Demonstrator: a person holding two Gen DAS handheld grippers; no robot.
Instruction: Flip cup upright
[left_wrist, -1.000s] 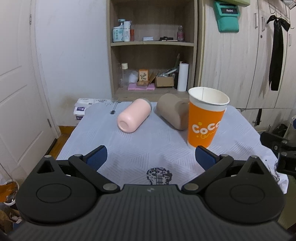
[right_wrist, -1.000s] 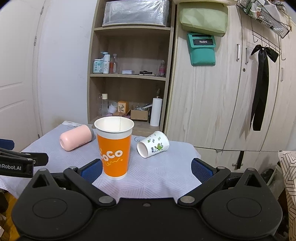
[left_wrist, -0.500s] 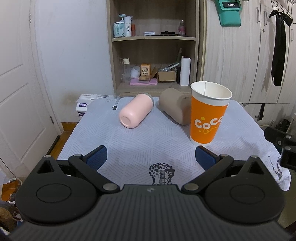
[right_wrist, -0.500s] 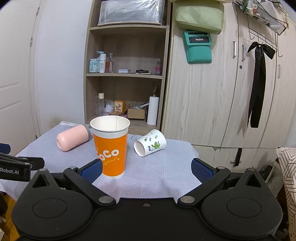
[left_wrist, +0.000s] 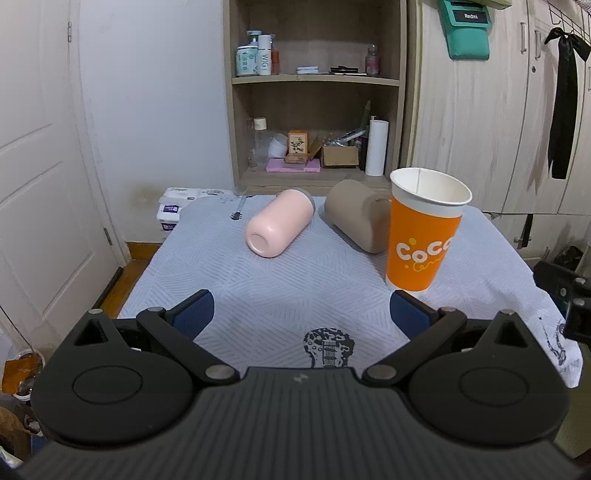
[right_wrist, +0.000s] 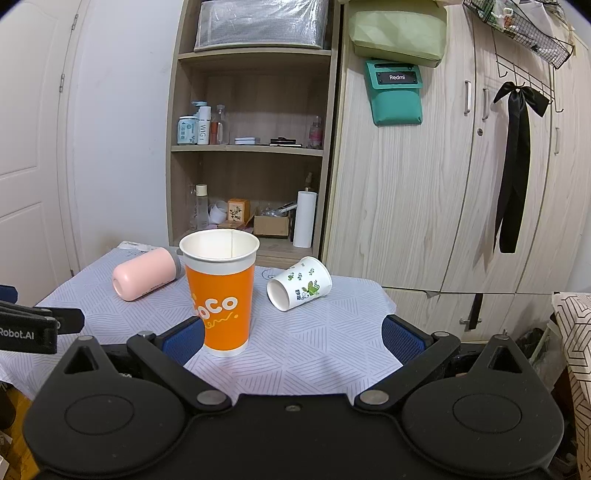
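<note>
1. Both wrist views have shifted a little since a second ago: the orange paper cup (right_wrist: 221, 295) sits slightly lower and nearer in the right wrist view, and the room has tilted in the left wrist view, so both grippers have drifted while the cups lie where they were
2. The left gripper (left_wrist: 301, 312) has its jaws spread wide with nothing between them, low over the near edge of the patterned tablecloth (left_wrist: 280, 288)
3. The right gripper (right_wrist: 293, 338) is likewise spread wide and empty, with the orange paper cup standing upright just beyond its left finger
4. Three cups lie on their sides: the pink cup (left_wrist: 279, 229) at far left with its mouth facing near-left, the brown cup (left_wrist: 356, 219) just behind the orange one, and the white leaf-print cup (right_wrist: 300, 283) at far right with its mouth facing near-left
5. By judgement, the orange cup already stands, so the task's thing is one of the fallen three; which comes next cannot be told
6. The leaf-print cup looks like thin paper: very light, easily crushed, prone to roll; a gentle pinch across the wall near its stiffer rolled rim seems safest
7. The pink and brown cups look rigid and smooth, likely heavier and slippery; holding across mid-body suits them
</note>
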